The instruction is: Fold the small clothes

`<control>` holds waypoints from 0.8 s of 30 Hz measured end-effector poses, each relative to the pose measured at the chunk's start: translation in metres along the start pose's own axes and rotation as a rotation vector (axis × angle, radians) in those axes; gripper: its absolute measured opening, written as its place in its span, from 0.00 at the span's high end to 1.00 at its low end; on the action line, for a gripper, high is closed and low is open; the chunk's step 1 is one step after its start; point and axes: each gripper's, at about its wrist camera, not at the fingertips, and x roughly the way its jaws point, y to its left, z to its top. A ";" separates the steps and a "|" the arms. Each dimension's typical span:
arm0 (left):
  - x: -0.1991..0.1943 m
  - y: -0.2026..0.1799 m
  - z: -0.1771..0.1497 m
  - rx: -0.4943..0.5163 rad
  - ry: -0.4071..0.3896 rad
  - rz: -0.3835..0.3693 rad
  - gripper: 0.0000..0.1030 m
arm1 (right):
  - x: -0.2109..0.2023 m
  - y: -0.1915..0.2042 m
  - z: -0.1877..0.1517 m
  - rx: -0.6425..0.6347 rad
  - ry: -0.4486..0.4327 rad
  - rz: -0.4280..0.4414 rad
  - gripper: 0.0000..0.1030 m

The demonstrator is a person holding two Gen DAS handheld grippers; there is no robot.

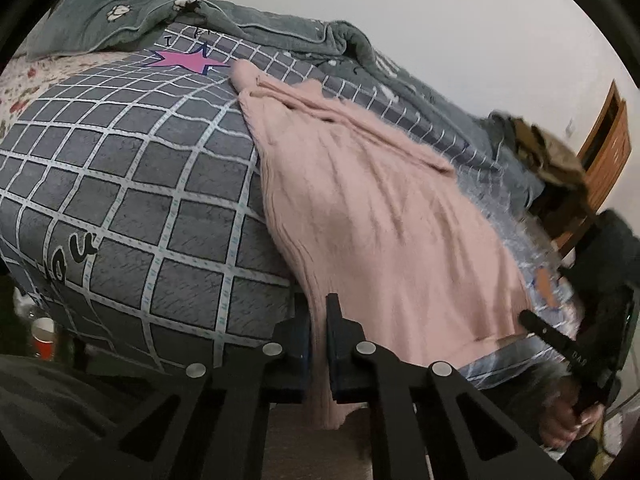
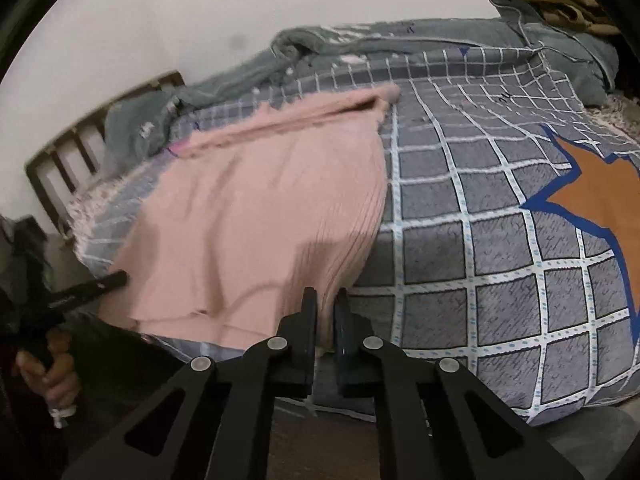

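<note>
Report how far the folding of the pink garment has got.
Done: the pink garment lies spread on the checked bedcover, a sleeve folded across its far end. In hand: the left gripper and right gripper each pinch its near hem at the bed's edge. Left: no body fold shows yet.

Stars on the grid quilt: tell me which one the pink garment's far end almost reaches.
The pink star, up beside the green blanket; the orange star lies well clear of the pink garment.

Black script on the checked duvet cover (image 1: 132, 184): "ou" readable, near its lower left edge (the rest is cut off).
Small print on the other gripper's finger: too blurred to read.
</note>
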 end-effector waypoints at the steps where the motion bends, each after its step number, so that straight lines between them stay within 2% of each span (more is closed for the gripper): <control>1: -0.003 0.001 0.002 -0.012 -0.009 -0.012 0.93 | -0.005 -0.001 0.001 0.015 -0.020 0.026 0.93; 7: -0.017 0.009 0.023 -0.116 -0.050 -0.128 0.93 | -0.019 -0.005 0.016 0.102 -0.100 0.142 0.93; 10: -0.021 0.008 0.043 -0.133 -0.085 -0.142 0.93 | -0.022 -0.006 0.035 0.146 -0.134 0.193 0.93; 16: -0.018 0.001 0.088 -0.133 -0.145 -0.136 0.93 | -0.024 -0.004 0.086 0.185 -0.225 0.295 0.93; 24: -0.006 -0.003 0.139 -0.110 -0.205 -0.083 0.93 | 0.002 0.001 0.149 0.171 -0.285 0.304 0.93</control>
